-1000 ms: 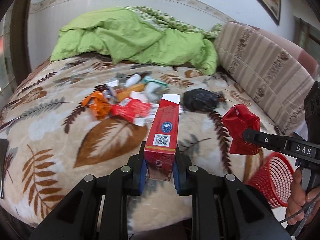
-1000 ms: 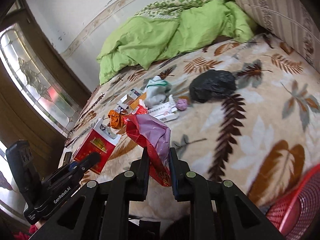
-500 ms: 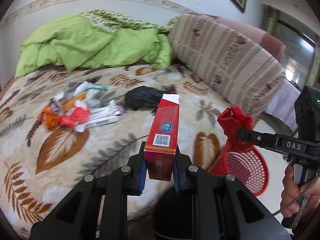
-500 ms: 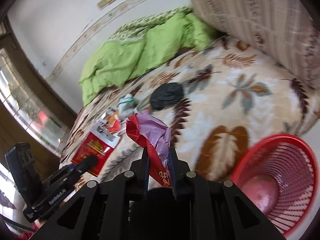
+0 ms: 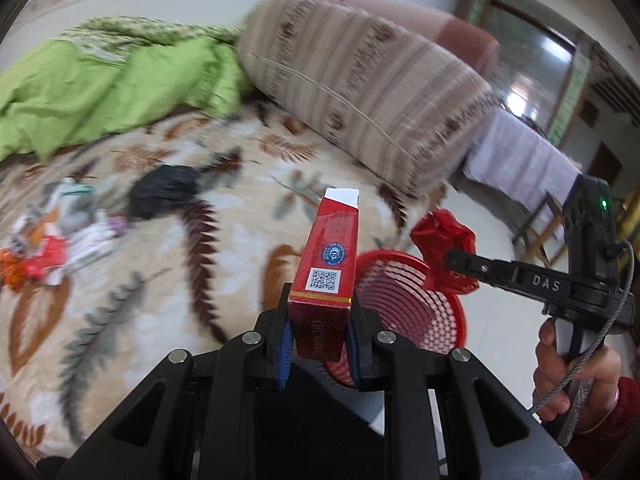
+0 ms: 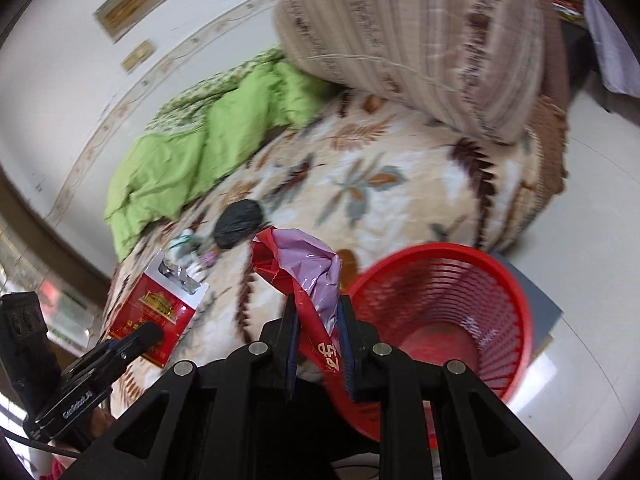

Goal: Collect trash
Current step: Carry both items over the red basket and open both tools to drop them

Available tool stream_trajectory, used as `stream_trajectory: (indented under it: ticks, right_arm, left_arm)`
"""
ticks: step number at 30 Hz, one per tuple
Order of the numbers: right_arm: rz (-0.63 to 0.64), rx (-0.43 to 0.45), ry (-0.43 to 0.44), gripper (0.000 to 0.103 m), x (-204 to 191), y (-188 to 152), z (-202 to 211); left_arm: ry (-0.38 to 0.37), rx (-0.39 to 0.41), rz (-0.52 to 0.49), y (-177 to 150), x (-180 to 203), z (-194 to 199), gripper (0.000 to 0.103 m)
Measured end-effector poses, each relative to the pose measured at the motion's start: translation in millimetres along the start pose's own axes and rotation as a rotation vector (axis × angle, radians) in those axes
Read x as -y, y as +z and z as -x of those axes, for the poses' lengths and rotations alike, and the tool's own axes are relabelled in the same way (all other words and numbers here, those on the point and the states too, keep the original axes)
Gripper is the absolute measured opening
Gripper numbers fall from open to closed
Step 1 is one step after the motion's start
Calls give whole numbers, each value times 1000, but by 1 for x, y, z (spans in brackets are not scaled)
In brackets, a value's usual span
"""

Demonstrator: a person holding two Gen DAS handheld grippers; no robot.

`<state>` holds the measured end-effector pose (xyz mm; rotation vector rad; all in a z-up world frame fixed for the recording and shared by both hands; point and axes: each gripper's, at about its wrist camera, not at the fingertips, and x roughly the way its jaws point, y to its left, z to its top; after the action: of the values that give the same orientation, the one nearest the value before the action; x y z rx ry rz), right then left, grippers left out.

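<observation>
leaf-patterned blanket (image 5: 168,264) covers the bed, with a green quilt (image 5: 92,92) at its far edge and a striped bolster (image 5: 360,92) along its right edge. at the left edge of the bed lies a small heap of wrappers (image 5: 48,256), and a black bag (image 5: 164,194) lies just right of it, near the middle.

the left wrist view shows the left gripper (image 5: 318,340) clamped on the lower end of a red carton (image 5: 328,276); its long axis stands nearly upright, with the white end pointing up and away from the camera. right of the carton, a red basket (image 5: 424,320) stands on the floor beside the near right corner of the bed. only this view shows the hand (image 5: 576,372) that holds the right tool, and a table with a pale cloth behind it.

the right wrist view shows the right gripper (image 6: 318,340) closed on a crumpled red and lilac bag (image 6: 308,280), which points upward and hangs above the basket's left rim. only this view shows the basket's inside, the carton's open top with foil, and two frames on the wall.
</observation>
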<state>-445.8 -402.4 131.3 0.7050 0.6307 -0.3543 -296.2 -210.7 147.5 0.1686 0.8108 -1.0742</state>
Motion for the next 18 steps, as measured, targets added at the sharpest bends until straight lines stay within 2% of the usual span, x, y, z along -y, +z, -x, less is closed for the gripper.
stream_trajectory:
  ticks: [5,8,10,11,12,15,18]
  right_arm:
    - [-68,10,-45,19,36,2,5]
    - [-88,13,-81,20,53,0,6]
    - [-99,2,-100,20,61,0,2]
    - [-101,-1,-111,24,64,-1,1]
    - [-106,-1,-127,30,68,-1,1]
    - [-112,13,-132,40,74,0,2]
    - [-113,20,-130,41,72,4,2]
  left_arm:
    - [-73,-100,-55,4,36,-42,21]
    - [-79,-132,-88,5,53,-63,21]
    - [-77,-157,-103,6,60,-74,31]
    - [-67,-157,-99,7,61,-77,45]
    - [-63,-151,-90,8,60,-77,51]
    - [-66,-146,-65,11,52,-73,51]
    - [-53,-128,-31,14,41,-65,51]
